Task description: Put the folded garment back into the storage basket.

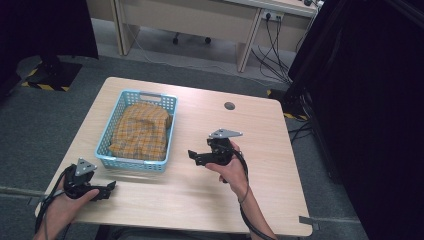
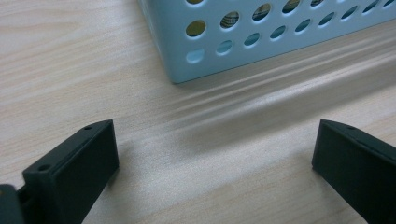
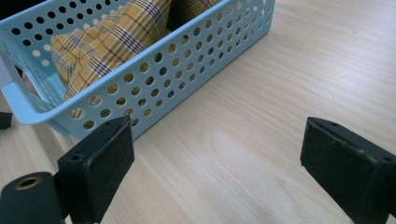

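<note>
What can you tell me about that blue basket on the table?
The basket is a light blue rectangular tray of what looks like plastic, its walls dotted with round holes and a handle slot cut in the far end. It sits upright and flat on the wooden table, toward its left side. Inside lies a folded yellow checked cloth that nearly fills it. Nothing else touches it: the left tool and right tool are both open and apart from it.

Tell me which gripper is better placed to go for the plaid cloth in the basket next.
Right, probably. The right gripper hangs open beside the basket's long side, raised, jaws toward the plaid cloth. The left gripper, also open, sits low by the near corner, facing the wall.
</note>
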Demonstrator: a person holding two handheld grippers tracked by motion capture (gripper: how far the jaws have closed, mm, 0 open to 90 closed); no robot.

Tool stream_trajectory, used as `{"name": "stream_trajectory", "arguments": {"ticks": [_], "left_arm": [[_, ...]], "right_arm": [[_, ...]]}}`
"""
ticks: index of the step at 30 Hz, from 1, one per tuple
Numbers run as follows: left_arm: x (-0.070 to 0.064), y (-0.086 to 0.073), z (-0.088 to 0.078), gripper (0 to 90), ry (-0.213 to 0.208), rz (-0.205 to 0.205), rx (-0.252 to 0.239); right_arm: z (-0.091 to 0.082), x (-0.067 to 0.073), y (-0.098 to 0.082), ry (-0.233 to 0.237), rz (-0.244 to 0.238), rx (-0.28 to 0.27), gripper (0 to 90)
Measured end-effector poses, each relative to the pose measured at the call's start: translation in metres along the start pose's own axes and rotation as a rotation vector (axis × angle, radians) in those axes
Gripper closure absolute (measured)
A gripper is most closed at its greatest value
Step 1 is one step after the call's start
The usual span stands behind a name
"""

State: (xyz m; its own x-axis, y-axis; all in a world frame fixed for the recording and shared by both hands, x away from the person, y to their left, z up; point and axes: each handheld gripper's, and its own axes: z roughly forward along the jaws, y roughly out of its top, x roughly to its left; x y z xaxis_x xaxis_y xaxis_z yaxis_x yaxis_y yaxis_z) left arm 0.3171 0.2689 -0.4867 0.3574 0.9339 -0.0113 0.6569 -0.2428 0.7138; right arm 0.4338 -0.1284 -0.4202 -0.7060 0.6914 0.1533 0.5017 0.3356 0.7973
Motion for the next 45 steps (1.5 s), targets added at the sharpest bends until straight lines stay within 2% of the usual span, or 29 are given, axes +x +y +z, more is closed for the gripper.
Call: {"name": "stream_trajectory", "arguments": {"ticks": [12, 25, 45], "left_arm": [[0.000, 0.000, 0.000, 0.0, 0.000, 0.000, 0.000], [0.000, 0.000, 0.000, 0.0, -0.002, 0.002, 0.000], [0.000, 0.000, 0.000, 0.0, -0.002, 0.002, 0.000]], "right_arm": [[-0.005, -0.005, -0.015, -0.008, 0.003, 0.015, 10.5], [-0.015, -0.011, -0.024, 0.036, 0.061, 0.001, 10.5], [-0.025, -0.017, -0.038, 0.033, 0.094, -0.007, 10.4]]}}
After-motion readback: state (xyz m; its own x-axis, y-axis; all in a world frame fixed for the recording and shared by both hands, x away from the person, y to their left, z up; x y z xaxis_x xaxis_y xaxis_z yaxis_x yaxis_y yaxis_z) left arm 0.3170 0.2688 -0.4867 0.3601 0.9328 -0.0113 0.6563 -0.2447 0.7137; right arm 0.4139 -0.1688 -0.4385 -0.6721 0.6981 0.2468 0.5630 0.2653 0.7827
